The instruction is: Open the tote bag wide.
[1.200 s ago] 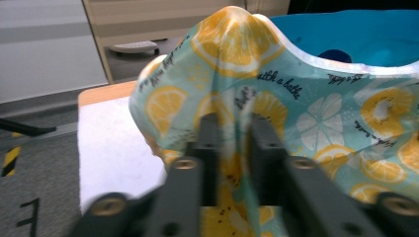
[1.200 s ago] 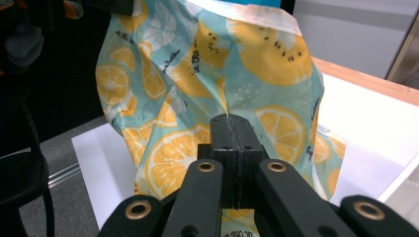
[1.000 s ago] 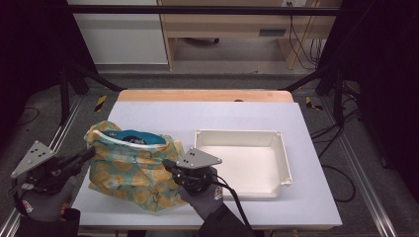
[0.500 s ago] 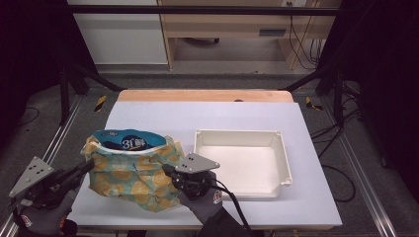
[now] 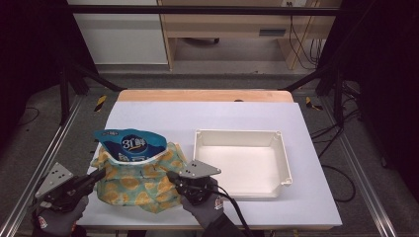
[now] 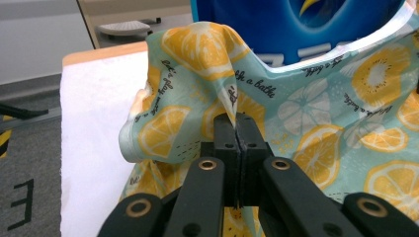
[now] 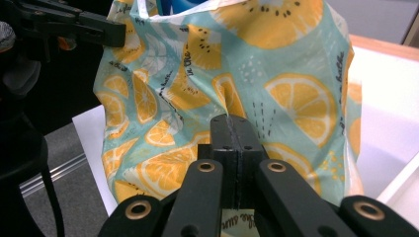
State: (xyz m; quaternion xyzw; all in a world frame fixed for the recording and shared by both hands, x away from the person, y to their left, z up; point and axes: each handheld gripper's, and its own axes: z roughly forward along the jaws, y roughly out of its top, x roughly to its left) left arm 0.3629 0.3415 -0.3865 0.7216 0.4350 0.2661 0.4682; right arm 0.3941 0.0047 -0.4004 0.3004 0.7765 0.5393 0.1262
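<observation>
Left claw (image 5: 99, 174) and right claw (image 5: 174, 177) each pinch the lemon-print bag (image 5: 141, 180) at the table's (image 5: 207, 116) front-left corner, blue packet (image 5: 129, 145) half out, so probably unbagging underway, white tray (image 5: 242, 134) beside still empty.

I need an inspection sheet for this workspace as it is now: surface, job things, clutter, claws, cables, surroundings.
Surface: white table top, wooden strip along the far edge.
Job's things: lemon-print bag at front left, a blue packet sticking out of its mouth; white tray at its right, nothing inside.
Clutter: nothing seen.
Claws: left claw shut on the bag's fabric; right claw likewise.
Cables: one black cable trails from the right claw.
Surroundings: dark frame legs, grey floor, wooden furniture behind.
</observation>
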